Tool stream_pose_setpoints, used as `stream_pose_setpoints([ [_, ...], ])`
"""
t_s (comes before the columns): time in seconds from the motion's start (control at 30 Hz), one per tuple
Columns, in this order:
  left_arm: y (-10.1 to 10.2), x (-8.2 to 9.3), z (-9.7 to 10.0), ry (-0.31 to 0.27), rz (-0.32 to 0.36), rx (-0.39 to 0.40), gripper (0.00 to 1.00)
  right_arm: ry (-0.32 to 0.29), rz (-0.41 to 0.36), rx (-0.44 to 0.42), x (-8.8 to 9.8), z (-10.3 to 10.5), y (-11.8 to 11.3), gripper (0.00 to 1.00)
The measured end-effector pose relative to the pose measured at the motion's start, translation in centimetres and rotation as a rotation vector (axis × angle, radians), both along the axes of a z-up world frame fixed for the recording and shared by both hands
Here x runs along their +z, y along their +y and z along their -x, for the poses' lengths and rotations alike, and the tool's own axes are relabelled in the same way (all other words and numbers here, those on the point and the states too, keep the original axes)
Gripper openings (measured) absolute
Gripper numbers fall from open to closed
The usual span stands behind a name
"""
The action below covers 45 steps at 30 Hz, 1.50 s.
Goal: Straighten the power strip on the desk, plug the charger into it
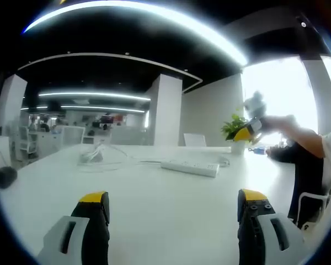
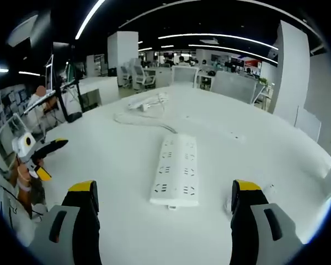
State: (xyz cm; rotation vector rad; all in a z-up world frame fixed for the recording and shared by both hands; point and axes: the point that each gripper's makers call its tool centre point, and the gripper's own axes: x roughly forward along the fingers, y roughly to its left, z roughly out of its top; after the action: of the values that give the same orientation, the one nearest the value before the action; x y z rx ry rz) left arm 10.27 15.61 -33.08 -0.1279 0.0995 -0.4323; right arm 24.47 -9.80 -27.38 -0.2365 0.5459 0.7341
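The long white plastic power strip lies flat on the white tabletop, just ahead of the right hand-held gripper, between its spread, empty jaws. The left hand-held gripper, likewise spread, hovers well short of the strip.

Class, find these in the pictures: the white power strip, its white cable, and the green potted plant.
White rectangular power strip [image 2: 175,171]: right gripper view, on its socket face.
White cable [image 2: 143,122]: right gripper view, on the loop beyond the strip.
Green potted plant [image 1: 233,126]: left gripper view, on its leaves.
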Motion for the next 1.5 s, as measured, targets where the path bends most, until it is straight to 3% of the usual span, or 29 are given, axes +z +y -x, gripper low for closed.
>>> stream_pose_setpoints([
  [0.03, 0.0, 0.0, 0.0, -0.001, 0.001, 0.0, 0.99, 0.025, -0.02, -0.02, -0.2, -0.1, 0.1, 1.0],
  [0.5, 0.1, 0.1, 0.2, -0.005, 0.006, 0.0, 0.99, 0.024, -0.011, -0.034, 0.0, -1.6, 1.2, 0.98],
  [0.9, 0.3, 0.3, 0.4, -0.009, 0.005, 0.004, 0.99, 0.046, 0.042, -0.04, -0.8, -3.1, 1.6, 0.99],
  [1.5, 0.2, 0.3, 0.8, -0.009, 0.009, 0.0, 0.99, 0.187, 0.124, -0.006, -4.1, -3.9, 3.1, 0.98],
])
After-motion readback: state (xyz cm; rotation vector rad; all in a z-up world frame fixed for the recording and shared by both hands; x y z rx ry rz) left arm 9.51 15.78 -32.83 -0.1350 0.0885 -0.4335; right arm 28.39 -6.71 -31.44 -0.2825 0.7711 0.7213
